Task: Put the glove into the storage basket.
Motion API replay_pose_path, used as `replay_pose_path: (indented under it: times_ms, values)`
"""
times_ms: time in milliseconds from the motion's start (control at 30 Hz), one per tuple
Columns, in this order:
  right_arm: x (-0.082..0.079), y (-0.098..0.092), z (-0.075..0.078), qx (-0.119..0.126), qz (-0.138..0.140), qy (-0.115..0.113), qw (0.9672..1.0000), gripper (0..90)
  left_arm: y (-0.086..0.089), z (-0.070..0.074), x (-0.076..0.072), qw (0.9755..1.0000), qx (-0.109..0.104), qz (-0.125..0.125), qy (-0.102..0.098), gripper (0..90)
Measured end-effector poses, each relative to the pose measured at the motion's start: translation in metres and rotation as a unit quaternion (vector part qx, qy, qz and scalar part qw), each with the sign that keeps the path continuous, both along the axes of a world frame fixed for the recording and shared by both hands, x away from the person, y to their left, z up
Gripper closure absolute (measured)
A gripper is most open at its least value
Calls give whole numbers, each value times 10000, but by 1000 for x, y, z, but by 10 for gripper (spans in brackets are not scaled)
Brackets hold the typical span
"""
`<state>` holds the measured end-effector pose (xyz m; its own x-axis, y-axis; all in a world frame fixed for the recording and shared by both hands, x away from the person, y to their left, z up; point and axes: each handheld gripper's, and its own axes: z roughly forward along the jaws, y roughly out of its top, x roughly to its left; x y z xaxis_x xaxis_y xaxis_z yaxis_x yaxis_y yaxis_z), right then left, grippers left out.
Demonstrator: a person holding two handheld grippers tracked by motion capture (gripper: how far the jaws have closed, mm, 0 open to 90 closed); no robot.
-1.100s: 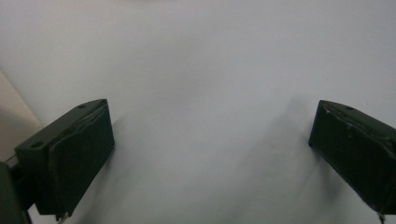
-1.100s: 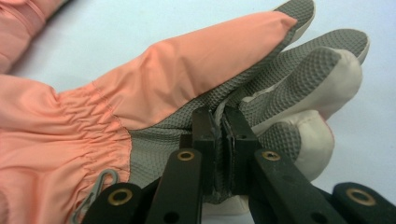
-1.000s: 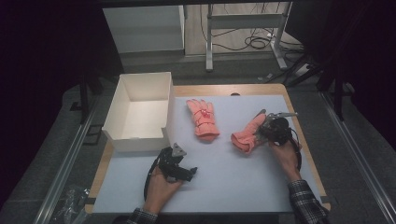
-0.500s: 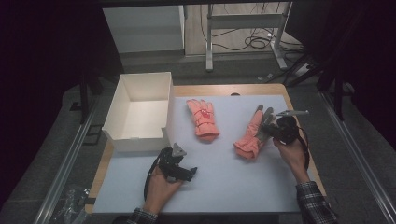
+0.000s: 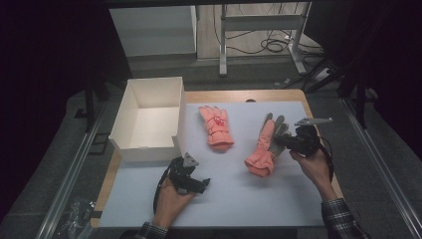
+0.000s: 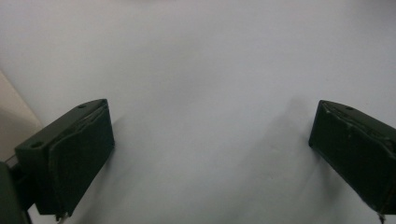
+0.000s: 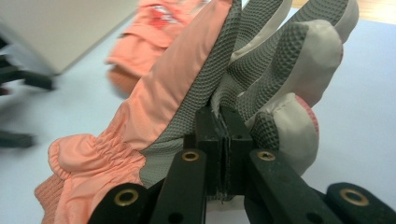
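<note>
The desk is wooden, with a pale sheet covering most of its top and leaving wood bare along the far edge and the left and right edges. An open white box sits at the far left corner, partly over the left edge. 2 coral gloves lie on the sheet: the first glove flat near the middle, toward the far edge; the second glove toward the right edge, its cuff apparently resting on the sheet while its grey-palmed end tilts up.
</note>
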<state>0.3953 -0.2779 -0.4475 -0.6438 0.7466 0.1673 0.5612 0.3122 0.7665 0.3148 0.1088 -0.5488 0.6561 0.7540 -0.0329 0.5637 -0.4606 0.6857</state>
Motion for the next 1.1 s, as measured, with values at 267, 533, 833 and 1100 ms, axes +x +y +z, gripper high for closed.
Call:
replay_pose_path:
  times_ms: [267,533,833,1100]
  values:
    - [-15,21,2,98,860,198,9960,872,0,0,0,10000,-30,25,-8,2]
    - [-24,41,-9,-68,1672,426,9850,872,0,0,0,10000,-17,13,-16,3]
    - [-22,62,-28,-378,2216,647,9723,871,0,0,0,10000,-8,11,-7,2]
    - [-13,71,-46,-605,2377,825,9660,827,0,0,0,10000,-19,17,-1,2]
